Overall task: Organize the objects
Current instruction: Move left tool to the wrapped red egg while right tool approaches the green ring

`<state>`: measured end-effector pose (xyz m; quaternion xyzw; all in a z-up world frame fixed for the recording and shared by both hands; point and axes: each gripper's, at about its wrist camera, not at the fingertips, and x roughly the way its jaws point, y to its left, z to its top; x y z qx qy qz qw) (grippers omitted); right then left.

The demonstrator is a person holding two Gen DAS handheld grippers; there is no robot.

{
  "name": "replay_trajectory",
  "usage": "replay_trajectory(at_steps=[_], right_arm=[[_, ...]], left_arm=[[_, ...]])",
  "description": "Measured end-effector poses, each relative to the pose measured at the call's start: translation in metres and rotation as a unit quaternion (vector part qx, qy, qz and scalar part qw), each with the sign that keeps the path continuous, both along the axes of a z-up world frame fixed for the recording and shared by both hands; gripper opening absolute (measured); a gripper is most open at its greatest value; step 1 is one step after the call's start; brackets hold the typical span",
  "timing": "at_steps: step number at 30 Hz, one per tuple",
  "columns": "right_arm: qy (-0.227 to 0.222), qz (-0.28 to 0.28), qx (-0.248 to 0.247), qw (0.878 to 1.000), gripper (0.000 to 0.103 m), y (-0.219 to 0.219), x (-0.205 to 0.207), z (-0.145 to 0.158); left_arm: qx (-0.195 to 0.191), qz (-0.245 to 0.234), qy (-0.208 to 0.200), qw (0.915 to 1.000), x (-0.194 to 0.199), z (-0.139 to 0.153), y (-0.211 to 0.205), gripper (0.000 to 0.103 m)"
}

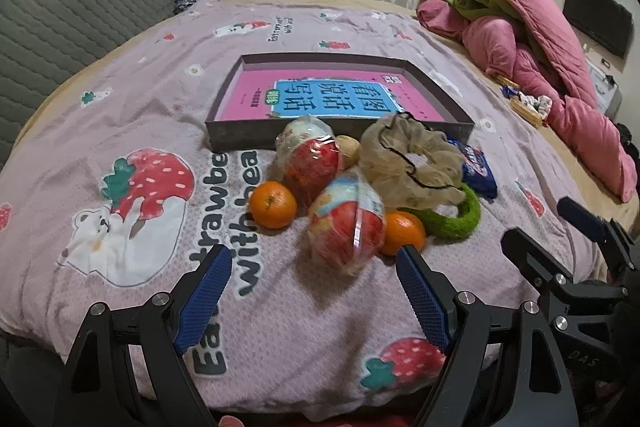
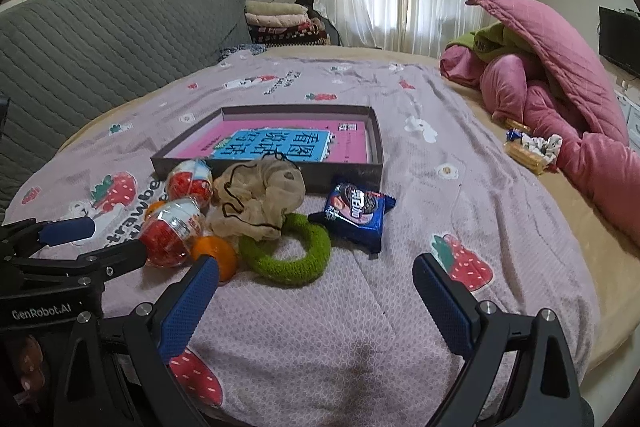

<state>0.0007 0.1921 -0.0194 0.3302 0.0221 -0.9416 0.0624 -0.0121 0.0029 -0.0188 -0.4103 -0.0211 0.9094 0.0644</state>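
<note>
A shallow dark box [image 1: 224, 135] [image 2: 344, 179] lies on the bedspread with a pink and blue book [image 1: 332, 99] inside. In front of it sit two film-wrapped apples [image 1: 316, 155] [image 1: 348, 227], two oranges [image 1: 273, 205] [image 1: 402, 233], a beige scrunchie [image 1: 408, 159] [image 2: 256, 203], a green fuzzy ring [image 1: 460, 219] [image 2: 288, 259] and a blue cookie packet [image 1: 478, 167] [image 2: 356, 213]. My left gripper [image 1: 313, 251] [image 2: 118, 235] is open, its tips on either side of the nearer apple [image 2: 172, 235], not touching. My right gripper [image 2: 316, 265] [image 1: 548, 227] is open and empty, just short of the green ring.
A heap of pink and green quilts [image 2: 560, 99] fills the right side of the bed, with snack packs [image 2: 528, 147] beside it. A grey padded headboard [image 2: 100, 39] runs along the left. Folded blankets [image 2: 280, 19] are stacked at the back.
</note>
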Motion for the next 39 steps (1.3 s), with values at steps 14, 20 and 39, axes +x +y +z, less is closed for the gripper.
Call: replay_trajectory(at_steps=[14,20,39], right_arm=[[-0.041,-0.014,-0.014,0.999,0.096,0.011,-0.022,-0.024],[-0.052,-0.021,-0.008,0.998,0.096,0.010,-0.034,-0.028],[-0.101,-0.029,-0.034,0.994,0.087,0.012,-0.070,-0.046]], left_arm=[[0.009,-0.020,-0.003,0.9998,-0.018,-0.015,0.003,0.085],[0.005,-0.022,-0.005,0.9997,-0.027,-0.019,0.009,0.085],[0.019,-0.021,-0.042,0.9987,-0.054,-0.032,0.013,0.083]])
